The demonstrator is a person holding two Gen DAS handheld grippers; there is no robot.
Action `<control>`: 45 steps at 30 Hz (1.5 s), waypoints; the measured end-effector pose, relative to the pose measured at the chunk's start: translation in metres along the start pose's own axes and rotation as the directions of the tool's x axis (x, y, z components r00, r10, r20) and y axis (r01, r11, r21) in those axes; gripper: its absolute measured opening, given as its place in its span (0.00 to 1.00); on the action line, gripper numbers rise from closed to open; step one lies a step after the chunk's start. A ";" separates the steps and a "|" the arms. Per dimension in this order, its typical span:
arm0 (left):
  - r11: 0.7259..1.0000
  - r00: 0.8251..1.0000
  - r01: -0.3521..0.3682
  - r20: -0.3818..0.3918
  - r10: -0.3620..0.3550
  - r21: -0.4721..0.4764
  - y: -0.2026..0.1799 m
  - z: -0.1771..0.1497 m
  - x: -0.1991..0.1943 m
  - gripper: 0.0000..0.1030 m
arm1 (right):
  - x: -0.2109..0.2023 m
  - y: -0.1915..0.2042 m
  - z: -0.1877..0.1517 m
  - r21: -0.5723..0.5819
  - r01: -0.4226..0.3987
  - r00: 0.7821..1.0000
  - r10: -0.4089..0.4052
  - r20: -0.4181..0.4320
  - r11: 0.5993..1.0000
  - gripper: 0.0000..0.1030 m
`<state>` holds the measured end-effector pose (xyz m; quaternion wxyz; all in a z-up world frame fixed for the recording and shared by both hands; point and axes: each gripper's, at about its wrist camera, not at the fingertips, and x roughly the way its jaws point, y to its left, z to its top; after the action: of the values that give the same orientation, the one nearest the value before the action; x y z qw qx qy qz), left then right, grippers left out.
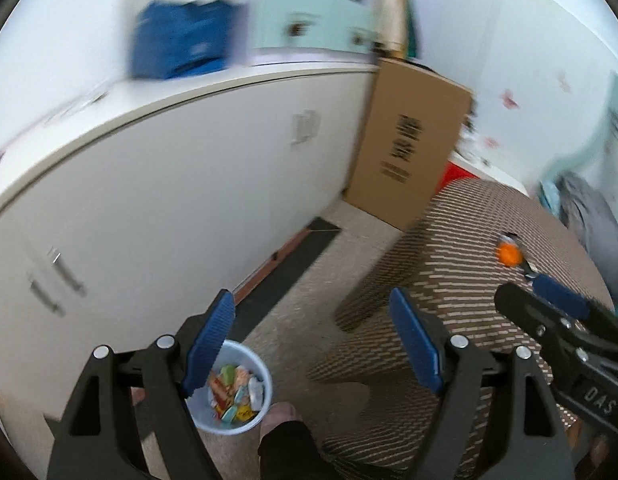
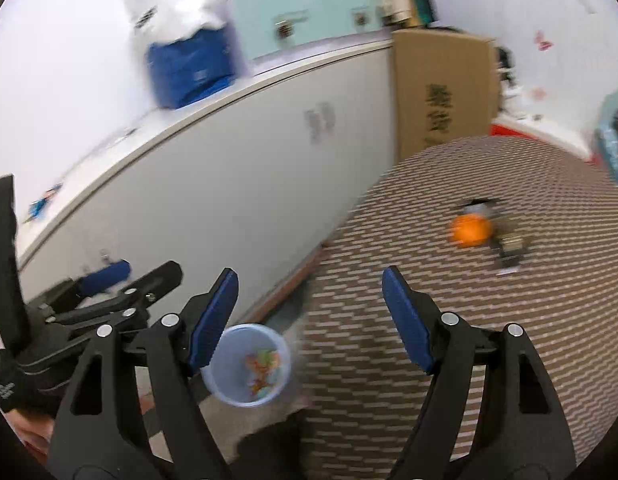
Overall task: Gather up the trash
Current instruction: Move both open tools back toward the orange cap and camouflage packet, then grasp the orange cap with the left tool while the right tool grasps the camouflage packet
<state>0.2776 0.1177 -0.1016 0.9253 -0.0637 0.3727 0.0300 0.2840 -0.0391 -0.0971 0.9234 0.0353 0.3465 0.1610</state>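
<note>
Left tool (image 1: 313,344) and right tool (image 2: 309,320): both spread wide, gripping nothing. Blue trash bin (image 1: 233,392) on the floor at 7 o'clock, part-filled with colourful wrappers, just beside the white cabinet (image 1: 169,184). Orange object (image 2: 471,230) with blurred scraps on the striped surface (image 2: 469,320) at 2 o'clock, well apart from both tools.

My left gripper (image 1: 315,344) hangs wide apart, empty. Below sits the bin (image 1: 265,376) with wrappers (image 1: 237,392). An orange scrap (image 1: 509,255) lies on the table (image 1: 469,248).
</note>
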 end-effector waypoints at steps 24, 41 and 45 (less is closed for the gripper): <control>0.893 0.988 0.147 -0.111 -0.110 0.425 -0.215 0.012 0.103 0.60 | 0.006 -0.180 0.014 0.087 0.205 0.977 -0.198 -0.080 0.975 0.72; 0.968 0.992 0.119 -0.068 -0.107 0.220 -0.140 0.033 0.104 0.28 | 0.063 -0.155 0.036 0.043 0.157 0.977 -0.149 -0.155 0.987 0.72; 0.976 0.995 0.088 -0.059 -0.077 0.199 -0.121 0.032 0.099 0.27 | 0.077 -0.148 0.035 -0.004 0.208 0.963 -0.206 -0.177 0.978 0.37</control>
<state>0.3838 0.0036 -0.1361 0.9177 0.0140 0.3942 -0.0478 0.4016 -0.1523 -0.1457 0.9007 -0.0086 0.4297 0.0636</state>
